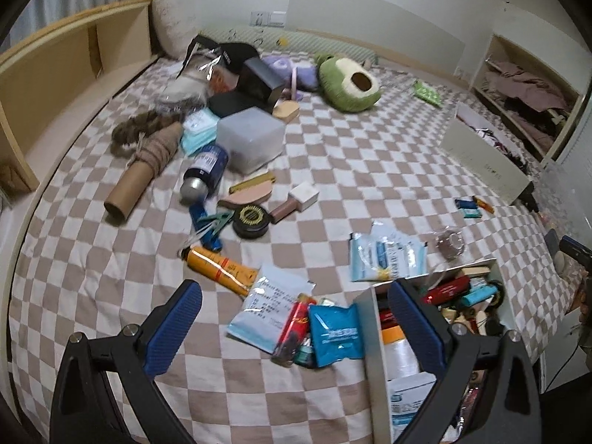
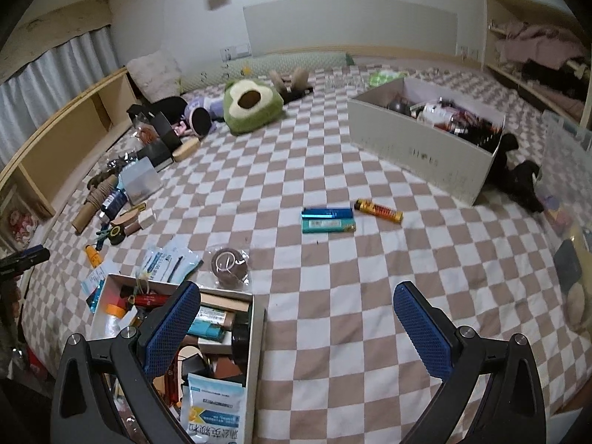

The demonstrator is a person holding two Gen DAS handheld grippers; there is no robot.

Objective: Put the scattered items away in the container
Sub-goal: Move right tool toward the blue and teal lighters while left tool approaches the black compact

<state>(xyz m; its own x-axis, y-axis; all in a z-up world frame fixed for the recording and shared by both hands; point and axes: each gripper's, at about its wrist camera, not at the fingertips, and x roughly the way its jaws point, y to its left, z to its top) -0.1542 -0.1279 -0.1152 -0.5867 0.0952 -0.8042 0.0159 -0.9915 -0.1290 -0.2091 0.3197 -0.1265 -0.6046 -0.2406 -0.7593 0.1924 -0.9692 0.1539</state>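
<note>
A white box holding several small items sits on the checkered bed at the lower right of the left wrist view; it also shows in the right wrist view at the lower left. My left gripper is open and empty above a pile of packets: a blue pouch, a red tube, a white sachet. An orange tube lies to the left. My right gripper is open and empty, its left finger over the box. Two lighters and a yellow stick lie ahead.
More clutter lies far left: a cardboard tube, blue bottle, frosted box, black tin. A green avocado plush sits at the back. A second white box stands far right. A wooden shelf borders the bed.
</note>
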